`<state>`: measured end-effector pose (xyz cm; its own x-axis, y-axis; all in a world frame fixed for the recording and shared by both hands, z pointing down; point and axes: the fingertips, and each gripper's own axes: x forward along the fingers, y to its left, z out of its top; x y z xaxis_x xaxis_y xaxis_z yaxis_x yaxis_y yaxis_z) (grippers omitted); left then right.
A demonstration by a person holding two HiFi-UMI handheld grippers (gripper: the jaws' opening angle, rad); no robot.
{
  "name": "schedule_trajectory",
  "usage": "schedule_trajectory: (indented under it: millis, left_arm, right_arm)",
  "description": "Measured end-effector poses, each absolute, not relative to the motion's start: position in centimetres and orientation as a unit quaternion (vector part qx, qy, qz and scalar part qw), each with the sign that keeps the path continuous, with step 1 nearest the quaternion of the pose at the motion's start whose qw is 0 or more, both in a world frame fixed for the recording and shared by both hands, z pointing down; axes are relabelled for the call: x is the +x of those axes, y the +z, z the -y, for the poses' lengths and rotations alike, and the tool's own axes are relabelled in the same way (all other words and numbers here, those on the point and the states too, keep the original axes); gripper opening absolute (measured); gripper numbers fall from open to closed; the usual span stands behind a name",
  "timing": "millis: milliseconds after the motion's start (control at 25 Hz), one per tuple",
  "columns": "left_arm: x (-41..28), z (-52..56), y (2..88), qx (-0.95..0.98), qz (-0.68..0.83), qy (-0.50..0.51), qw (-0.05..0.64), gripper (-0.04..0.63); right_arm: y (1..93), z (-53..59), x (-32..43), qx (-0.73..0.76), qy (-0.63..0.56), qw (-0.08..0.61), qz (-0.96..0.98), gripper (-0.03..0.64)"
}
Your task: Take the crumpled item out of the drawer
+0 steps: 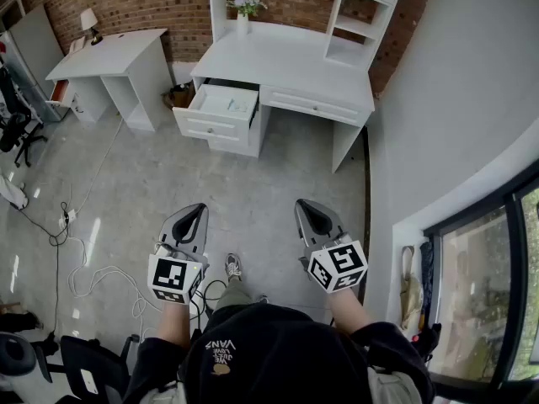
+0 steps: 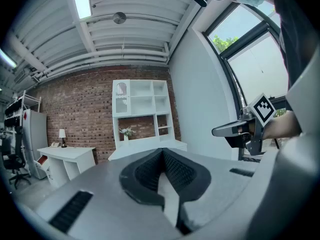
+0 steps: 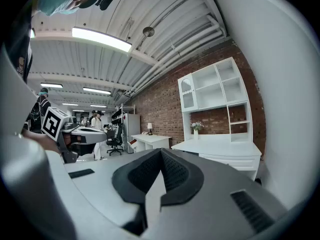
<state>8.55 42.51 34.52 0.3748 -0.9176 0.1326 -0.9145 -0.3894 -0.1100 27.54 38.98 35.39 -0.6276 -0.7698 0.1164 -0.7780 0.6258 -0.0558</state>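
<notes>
While both are held low over the grey tiled floor, well apart from the white wooden desk | left grey gripper: jaws pressed together, empty | right grey gripper: jaws pressed together, empty | white desk drawer: pulled open, desk's left side | crumpled item: too small to make out inside it

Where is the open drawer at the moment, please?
In the head view, top centre, the drawer juts open from the desk's left end, below the flower vase.
</notes>
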Motion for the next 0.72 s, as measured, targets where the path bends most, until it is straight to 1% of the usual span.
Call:
schedule_trajectory:
  millis: [240, 720]
  left_arm:
    - [8.7, -42.5, 34.5, -0.826, -0.557, -0.083, 0.012, 0.006]
    - [8.4, -40.7, 35.5, -0.825, -0.559, -0.078, -0.002, 0.006]
  right_arm:
    - [35.4, -39.1, 27.8, 0.429, 0.048, 0.037, 0.901, -0.002]
    - [36.0, -37.2, 27.0, 0.416, 0.051, 0.029, 0.908, 0.0]
